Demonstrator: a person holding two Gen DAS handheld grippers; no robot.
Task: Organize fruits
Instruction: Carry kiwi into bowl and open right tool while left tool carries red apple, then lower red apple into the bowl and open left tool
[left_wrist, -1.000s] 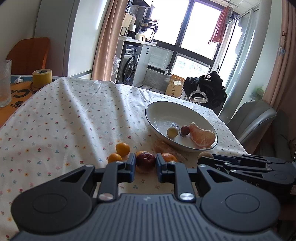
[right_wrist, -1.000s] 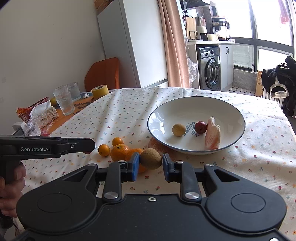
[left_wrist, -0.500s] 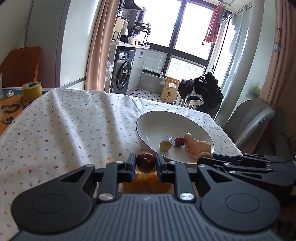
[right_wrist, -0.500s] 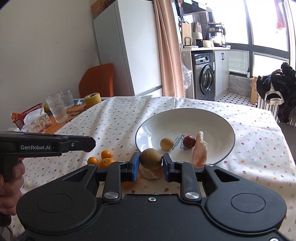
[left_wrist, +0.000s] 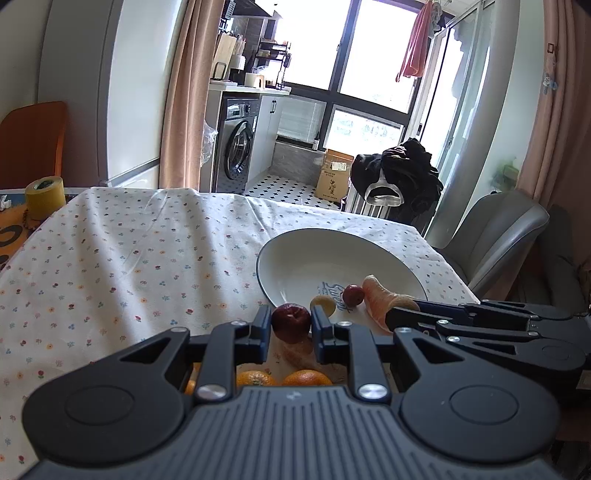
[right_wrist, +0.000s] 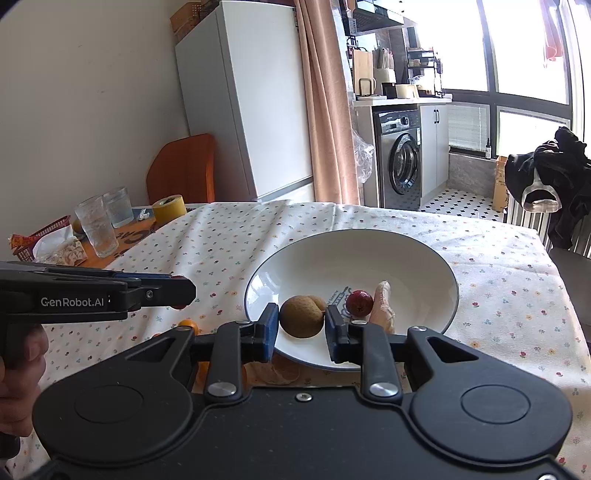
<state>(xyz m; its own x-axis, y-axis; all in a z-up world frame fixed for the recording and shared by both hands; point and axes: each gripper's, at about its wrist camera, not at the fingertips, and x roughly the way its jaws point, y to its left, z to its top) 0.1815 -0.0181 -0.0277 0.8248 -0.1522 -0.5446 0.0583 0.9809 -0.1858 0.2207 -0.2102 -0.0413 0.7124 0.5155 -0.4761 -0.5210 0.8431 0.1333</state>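
Kiwi, brown and fuzzy, pinched in the right gripper, now over the bowl's near rim. Left gripper clamps a dark-red apple, carried closer too.

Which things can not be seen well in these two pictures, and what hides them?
- Left wrist view: the oranges on the table are mostly covered by the left gripper.
- Right wrist view: the small yellowish fruit in the bowl sits behind the brown fruit held in the right gripper.
- Right wrist view: the hand is cut off by the left edge.
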